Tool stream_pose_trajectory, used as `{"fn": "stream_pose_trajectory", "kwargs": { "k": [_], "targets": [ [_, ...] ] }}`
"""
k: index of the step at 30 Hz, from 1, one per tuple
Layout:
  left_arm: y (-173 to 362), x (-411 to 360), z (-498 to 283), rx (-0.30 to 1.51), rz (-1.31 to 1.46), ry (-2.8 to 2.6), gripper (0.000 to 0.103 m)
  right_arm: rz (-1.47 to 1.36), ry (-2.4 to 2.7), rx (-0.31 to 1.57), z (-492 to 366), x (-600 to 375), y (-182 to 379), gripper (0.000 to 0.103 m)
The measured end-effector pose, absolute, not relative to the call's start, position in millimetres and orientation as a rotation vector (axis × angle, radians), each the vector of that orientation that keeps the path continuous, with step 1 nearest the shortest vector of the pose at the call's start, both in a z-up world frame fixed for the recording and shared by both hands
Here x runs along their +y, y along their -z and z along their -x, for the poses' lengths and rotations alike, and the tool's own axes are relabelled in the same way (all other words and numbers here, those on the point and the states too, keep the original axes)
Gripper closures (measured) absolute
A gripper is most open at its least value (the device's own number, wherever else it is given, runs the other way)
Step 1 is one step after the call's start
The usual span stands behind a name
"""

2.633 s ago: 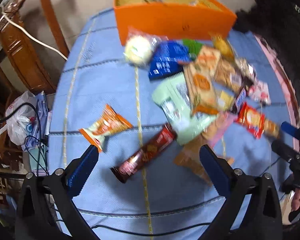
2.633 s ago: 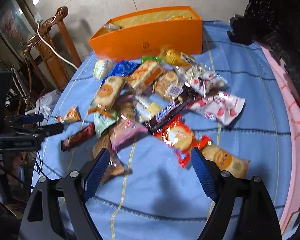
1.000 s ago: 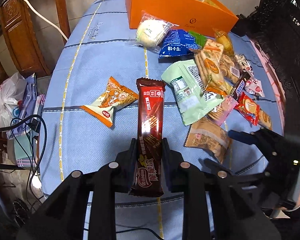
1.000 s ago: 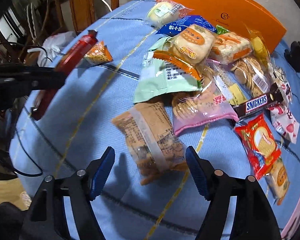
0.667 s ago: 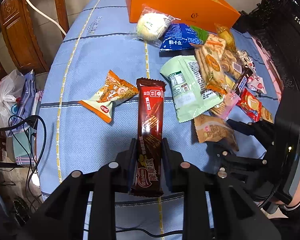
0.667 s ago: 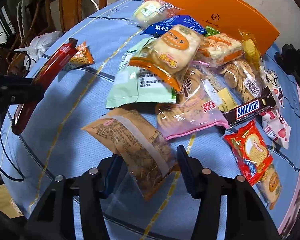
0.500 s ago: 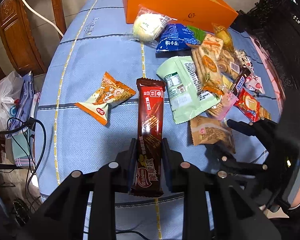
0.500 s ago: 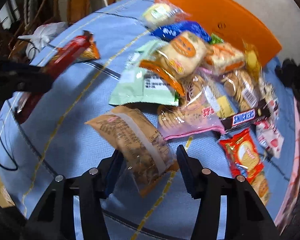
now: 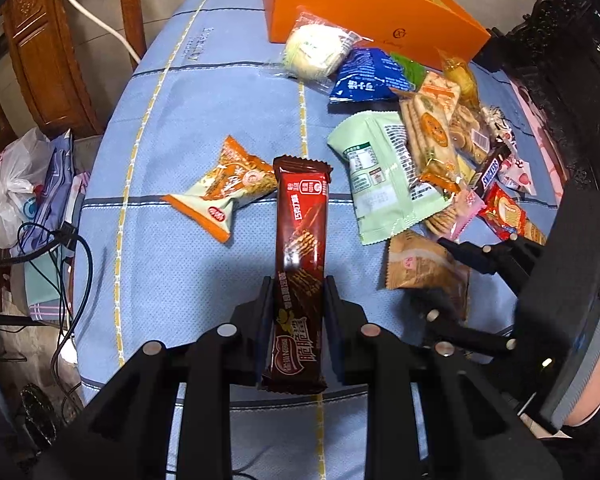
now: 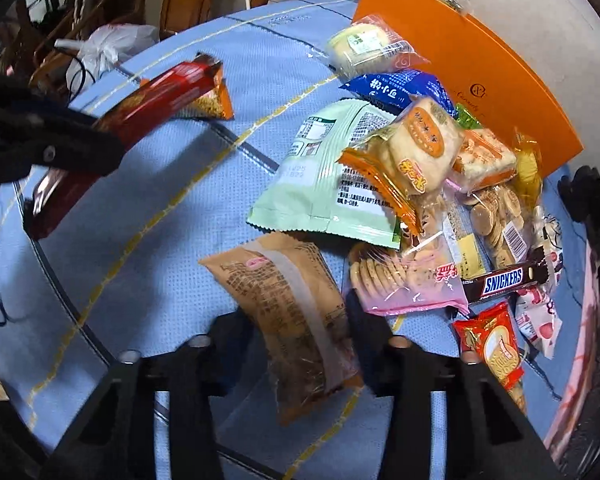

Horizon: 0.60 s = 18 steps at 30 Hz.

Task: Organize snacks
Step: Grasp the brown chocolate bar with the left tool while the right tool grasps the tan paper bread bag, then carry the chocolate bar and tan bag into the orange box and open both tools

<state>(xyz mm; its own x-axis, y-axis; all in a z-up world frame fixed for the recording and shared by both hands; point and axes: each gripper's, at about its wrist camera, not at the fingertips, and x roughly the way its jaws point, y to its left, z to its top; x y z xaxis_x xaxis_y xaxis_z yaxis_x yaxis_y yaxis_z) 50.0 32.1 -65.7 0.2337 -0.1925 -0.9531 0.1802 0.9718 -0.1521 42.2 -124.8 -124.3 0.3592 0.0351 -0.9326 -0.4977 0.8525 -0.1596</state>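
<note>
My left gripper (image 9: pixel 296 296) is shut on a long dark red chocolate wafer bar (image 9: pixel 300 236) and holds it above the blue tablecloth (image 9: pixel 188 128); the bar also shows in the right wrist view (image 10: pixel 140 112). My right gripper (image 10: pixel 300 332) is shut on a tan snack packet (image 10: pixel 288 300), lifted a little off the cloth; it shows in the left wrist view (image 9: pixel 424 264) too. An orange box (image 9: pixel 372 4) stands at the table's far edge (image 10: pixel 472 64). A heap of snacks lies in front of it, with a pale green bag (image 10: pixel 332 172).
An orange-and-white snack (image 9: pixel 228 188) lies alone left of the bar. A Snickers bar (image 10: pixel 504 278), a red packet (image 10: pixel 492 344) and round biscuits (image 10: pixel 496 216) lie at the right. Wooden chairs (image 9: pixel 48 52), a plastic bag (image 9: pixel 8 188) and cables (image 9: pixel 52 248) stand off the table's left edge.
My left gripper closed on the wafer bar and lifted it. My right gripper moved over the tan packet, closed on it and raised it slightly.
</note>
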Motion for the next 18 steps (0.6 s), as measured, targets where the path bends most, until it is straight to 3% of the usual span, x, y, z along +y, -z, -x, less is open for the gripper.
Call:
{"fn": "stream_pose_trajectory", "kwargs": {
  "k": [3,18],
  "targets": [
    [64.0,34.9,-50.1,1.308,0.015,0.249,0.08,0.353,-0.379,1.189,-45.1,-137.4,114.2,0.072],
    [22.0,1.5,-65.9,1.22,0.011,0.337,0.08,0.236,-0.302,1.069,-37.6,-207.2,25.0,0.073]
  ]
}}
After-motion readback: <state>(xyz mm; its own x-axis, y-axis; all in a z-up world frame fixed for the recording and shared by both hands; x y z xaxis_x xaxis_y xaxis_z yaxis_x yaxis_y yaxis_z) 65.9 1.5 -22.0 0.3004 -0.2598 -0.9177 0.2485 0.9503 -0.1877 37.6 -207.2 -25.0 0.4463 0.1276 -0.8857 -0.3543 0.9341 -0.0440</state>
